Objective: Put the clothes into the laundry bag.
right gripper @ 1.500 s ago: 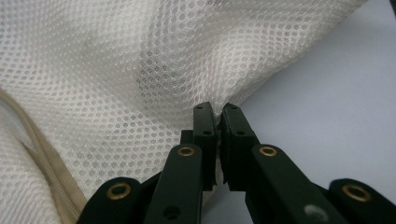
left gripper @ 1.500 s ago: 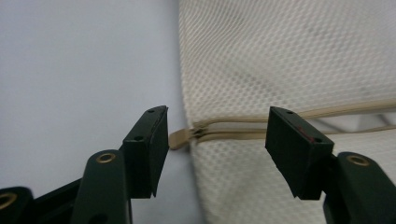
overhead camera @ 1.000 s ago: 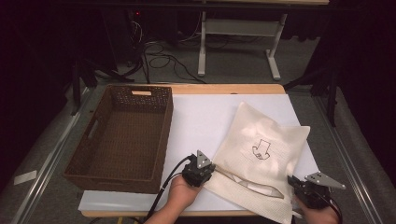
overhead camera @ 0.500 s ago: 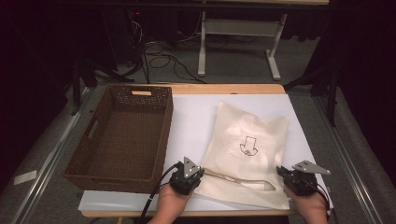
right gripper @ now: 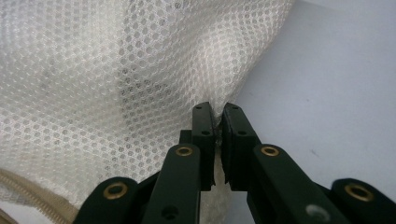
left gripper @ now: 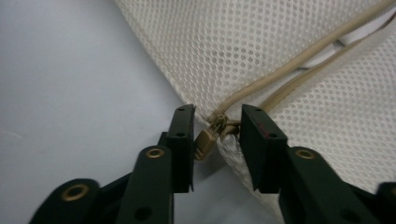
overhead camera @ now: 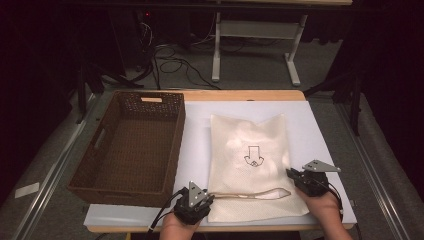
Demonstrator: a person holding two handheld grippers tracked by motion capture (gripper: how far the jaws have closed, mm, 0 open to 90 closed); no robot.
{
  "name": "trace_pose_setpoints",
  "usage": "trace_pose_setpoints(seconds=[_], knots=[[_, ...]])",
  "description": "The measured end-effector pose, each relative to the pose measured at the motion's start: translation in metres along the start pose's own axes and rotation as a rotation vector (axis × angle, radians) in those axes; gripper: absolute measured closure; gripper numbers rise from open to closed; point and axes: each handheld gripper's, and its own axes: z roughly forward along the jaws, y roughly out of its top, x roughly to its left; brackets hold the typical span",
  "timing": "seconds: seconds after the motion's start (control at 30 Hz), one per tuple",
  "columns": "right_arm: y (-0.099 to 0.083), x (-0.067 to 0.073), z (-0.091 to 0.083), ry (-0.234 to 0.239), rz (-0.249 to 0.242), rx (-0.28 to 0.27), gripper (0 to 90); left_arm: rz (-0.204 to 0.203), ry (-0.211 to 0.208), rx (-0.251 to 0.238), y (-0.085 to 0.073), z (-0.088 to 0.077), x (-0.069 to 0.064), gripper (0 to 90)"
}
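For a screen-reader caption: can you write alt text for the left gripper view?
Two black fingers stand apart around a tan zipper pull at the corner of a cream mesh bag, whose zipper is open, on a white table.

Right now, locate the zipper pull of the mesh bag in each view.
High view: at the zipper pull, bottom centre, beside the left gripper.
Left gripper view: zipper pull, centre, between open fingers.
Right gripper view: not in it.
Shared landmark: the mesh bag, with its zipper.

High view looks down; gripper views closely share the mesh bag.
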Motion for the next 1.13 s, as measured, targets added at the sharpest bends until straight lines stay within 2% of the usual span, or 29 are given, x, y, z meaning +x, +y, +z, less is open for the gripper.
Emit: trace_pose_setpoints(seconds=[0.03, 0.1, 0.23, 0.4, 0.53, 0.6, 0.67, 0.73, 0.77, 0.83, 1.07, 1.13], knots=[[-0.001, 0.000, -0.001, 0.008, 0.009, -0.003, 84.3, 0.013, 0.007, -0.012, 0.001, -0.001, 0.000, 53.2], [-0.003, 0.002, -0.005, 0.022, 0.011, -0.017, 82.8, 0.011, 0.003, -0.028, 0.004, -0.003, 0.001, 44.4], [-0.004, 0.006, -0.016, 0.022, -0.002, -0.046, 70.0, -0.002, 0.005, -0.076, 0.011, -0.009, 0.003, 32.8], [-0.003, 0.013, -0.037, 0.014, -0.010, -0.141, 51.6, -0.015, 0.032, -0.129, 0.018, -0.013, 0.007, 19.2], [-0.004, 0.015, -0.053, 0.007, -0.032, -0.224, 32.1, -0.013, 0.045, -0.131, 0.022, -0.010, 0.008, 15.1], [-0.006, 0.016, -0.060, 0.000, -0.023, -0.256, 20.3, 0.002, 0.036, -0.119, 0.024, -0.008, 0.007, 12.4], [-0.008, 0.016, -0.066, -0.013, -0.009, -0.279, 8.0, 0.031, 0.017, -0.120, 0.028, -0.007, 0.004, 4.2], [-0.011, 0.015, -0.070, -0.031, 0.027, -0.291, 0.3, 0.052, 0.004, -0.138, 0.031, -0.008, 0.001, 0.0], [-0.013, 0.015, -0.072, -0.040, 0.040, -0.292, 0.3, 0.061, 0.002, -0.157, 0.032, -0.010, 0.001, 0.0], [-0.015, 0.014, -0.074, -0.051, 0.037, -0.293, 0.3, 0.072, 0.010, -0.176, 0.032, -0.011, 0.000, 0.0], [-0.017, 0.012, -0.077, -0.070, 0.039, -0.294, 0.3, 0.044, 0.018, -0.178, 0.033, -0.011, 0.004, 0.3], [-0.017, 0.012, -0.076, -0.064, 0.032, -0.295, 0.3, 0.040, 0.030, -0.185, 0.032, -0.012, 0.005, 3.9]])
